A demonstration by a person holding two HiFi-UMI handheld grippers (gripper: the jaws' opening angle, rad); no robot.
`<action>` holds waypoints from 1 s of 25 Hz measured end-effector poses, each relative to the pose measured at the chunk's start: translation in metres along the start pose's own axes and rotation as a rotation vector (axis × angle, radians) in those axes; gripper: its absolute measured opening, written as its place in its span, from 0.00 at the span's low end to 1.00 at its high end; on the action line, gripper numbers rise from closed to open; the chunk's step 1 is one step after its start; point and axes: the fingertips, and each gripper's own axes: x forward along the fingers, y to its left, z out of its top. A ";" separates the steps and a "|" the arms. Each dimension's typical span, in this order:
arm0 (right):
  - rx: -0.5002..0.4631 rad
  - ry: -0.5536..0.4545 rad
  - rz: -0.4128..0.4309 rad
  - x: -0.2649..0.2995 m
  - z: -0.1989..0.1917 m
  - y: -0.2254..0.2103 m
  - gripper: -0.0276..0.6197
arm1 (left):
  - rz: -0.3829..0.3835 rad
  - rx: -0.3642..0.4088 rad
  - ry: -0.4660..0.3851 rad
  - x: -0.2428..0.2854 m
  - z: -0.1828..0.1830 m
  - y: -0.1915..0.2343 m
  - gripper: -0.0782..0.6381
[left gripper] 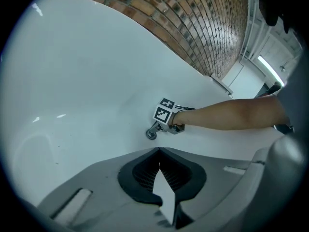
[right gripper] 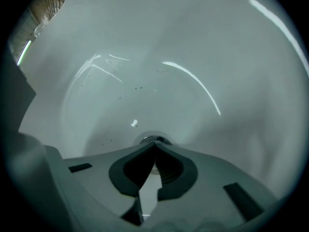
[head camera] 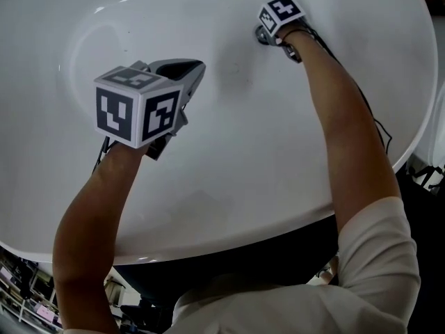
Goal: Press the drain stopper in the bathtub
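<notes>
My pale short sleeve (head camera: pixel 379 249) is closest to the head camera, low right, with my bare right arm running up from it into the tub. Black cable (head camera: pixel 380 127) hangs off that arm over the rim.

Left gripper (head camera: pixel 197 65): held up over the near-left part of the white bathtub (head camera: pixel 278 152), well apart from the drain. Its marker cube (head camera: pixel 135 106) faces the head camera. In the left gripper view the jaws are clenched, tips meeting, nothing between them (left gripper: pixel 159 150). It touches nothing and hangs clear above the tub floor.

Right gripper (head camera: pixel 261 36): reached deep into the tub, far side, cube (head camera: pixel 281 11) on top. Right gripper view: jaws clenched tip to tip (right gripper: pixel 154 144), gripping nothing. The closed tips sit on the near edge of the drain stopper (right gripper: pixel 153 139), which is a round chrome piece at the bottom of the basin. From the left gripper view the same thing: right gripper (left gripper: pixel 153 132) angled down with its nose on the stopper (left gripper: pixel 151 135), arm stretched in from the right.

Can't tell whether the stopper is up or pushed down. Most of it is hidden behind my jaws.

Tub floor has a few dark specks (right gripper: pixel 140 87) beyond the drain and curved light streaks on the wall. A brick wall (left gripper: pixel 193 18) shows past the tub rim in the left gripper view.
</notes>
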 end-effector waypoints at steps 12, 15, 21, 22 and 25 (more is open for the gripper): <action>0.066 -0.001 0.026 -0.002 -0.008 0.001 0.07 | -0.017 -0.012 0.002 0.001 -0.001 -0.003 0.12; 0.062 0.005 0.005 -0.003 -0.007 0.000 0.07 | -0.017 -0.017 0.001 0.000 -0.001 -0.001 0.12; 0.041 0.029 0.005 -0.002 -0.005 0.001 0.07 | -0.023 -0.027 -0.003 0.001 -0.001 -0.002 0.12; 0.039 0.036 0.009 -0.001 -0.005 0.001 0.07 | -0.023 -0.027 -0.004 0.001 -0.001 -0.002 0.12; 0.037 0.046 0.010 -0.001 -0.005 0.001 0.07 | -0.024 -0.027 -0.006 0.001 -0.002 -0.002 0.12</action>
